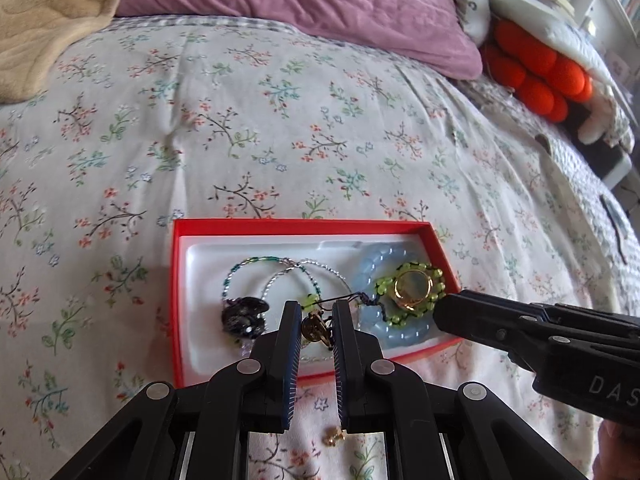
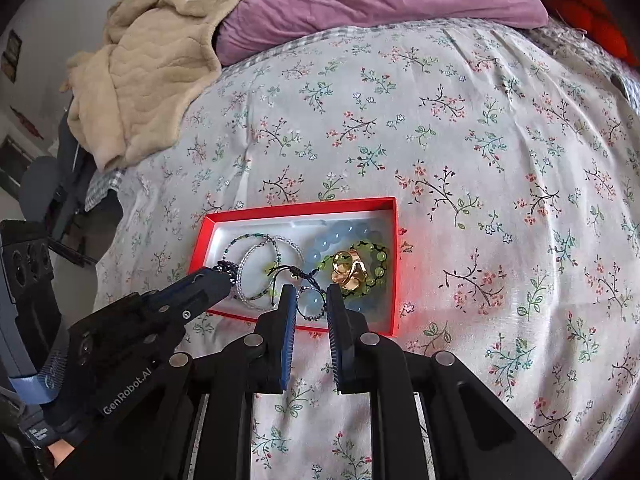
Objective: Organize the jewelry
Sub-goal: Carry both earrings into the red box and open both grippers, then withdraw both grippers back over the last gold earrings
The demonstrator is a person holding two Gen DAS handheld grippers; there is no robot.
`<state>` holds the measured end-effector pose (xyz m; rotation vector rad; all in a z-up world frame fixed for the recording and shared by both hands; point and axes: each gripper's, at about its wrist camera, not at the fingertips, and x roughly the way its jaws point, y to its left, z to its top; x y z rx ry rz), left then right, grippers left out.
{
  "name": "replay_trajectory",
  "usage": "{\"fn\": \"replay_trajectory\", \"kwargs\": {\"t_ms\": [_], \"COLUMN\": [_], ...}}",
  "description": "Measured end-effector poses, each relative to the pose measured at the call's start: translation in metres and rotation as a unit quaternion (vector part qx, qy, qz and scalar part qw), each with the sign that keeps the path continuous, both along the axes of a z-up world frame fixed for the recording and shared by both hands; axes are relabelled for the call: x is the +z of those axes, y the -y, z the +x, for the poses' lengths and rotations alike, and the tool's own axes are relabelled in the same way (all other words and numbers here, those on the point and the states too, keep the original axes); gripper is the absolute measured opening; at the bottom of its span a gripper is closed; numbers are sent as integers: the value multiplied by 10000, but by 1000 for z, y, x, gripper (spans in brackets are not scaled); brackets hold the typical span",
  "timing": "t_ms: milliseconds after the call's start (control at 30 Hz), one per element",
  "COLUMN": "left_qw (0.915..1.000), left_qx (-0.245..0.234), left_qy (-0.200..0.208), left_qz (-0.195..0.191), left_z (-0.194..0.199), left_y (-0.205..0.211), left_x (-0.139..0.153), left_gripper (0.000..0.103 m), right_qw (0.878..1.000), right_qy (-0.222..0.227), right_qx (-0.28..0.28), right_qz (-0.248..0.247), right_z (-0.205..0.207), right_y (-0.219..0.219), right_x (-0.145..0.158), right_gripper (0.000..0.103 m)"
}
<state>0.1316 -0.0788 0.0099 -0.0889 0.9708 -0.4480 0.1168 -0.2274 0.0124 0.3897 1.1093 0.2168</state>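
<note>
Both my hand-held grippers, left [image 1: 316, 320] and right [image 2: 311, 300], hover spread over the red box [image 1: 304, 226] of bracelets on the bed [image 1: 280, 120], gripping nothing.

One red box [image 1: 298, 227], two pillows [image 1: 304, 4]

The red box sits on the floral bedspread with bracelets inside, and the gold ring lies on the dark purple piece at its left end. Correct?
Not quite. The gold ring lies on the green beaded bracelet at the right end of the red box, as the left wrist view shows. The rest holds: box on the floral bedspread, bracelets inside.
</note>
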Motion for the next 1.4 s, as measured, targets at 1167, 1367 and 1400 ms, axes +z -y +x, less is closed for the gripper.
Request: {"fn": "replay_trajectory", "kwargs": {"t_ms": [1167,1367,1400], "left_qw": [9972,9961,9961], "left_qx": [-226,-210,-184], "left_qy": [300,406,400], "left_qz": [650,753,766], "left_z": [-20,-37,-39], "left_y": [-2,-9,-11], "left_x": [7,16,17], "left_gripper": [66,89,91], "right_qw": [9994,9998,9999], "right_qy": [52,83,87], "right_qx": [-64,-18,-6], "right_qz": [332,181,142], "right_z": [-12,-23,-26], "right_y": [23,22,22], "right_x": [13,20,21], "right_gripper": [52,61,62]}}
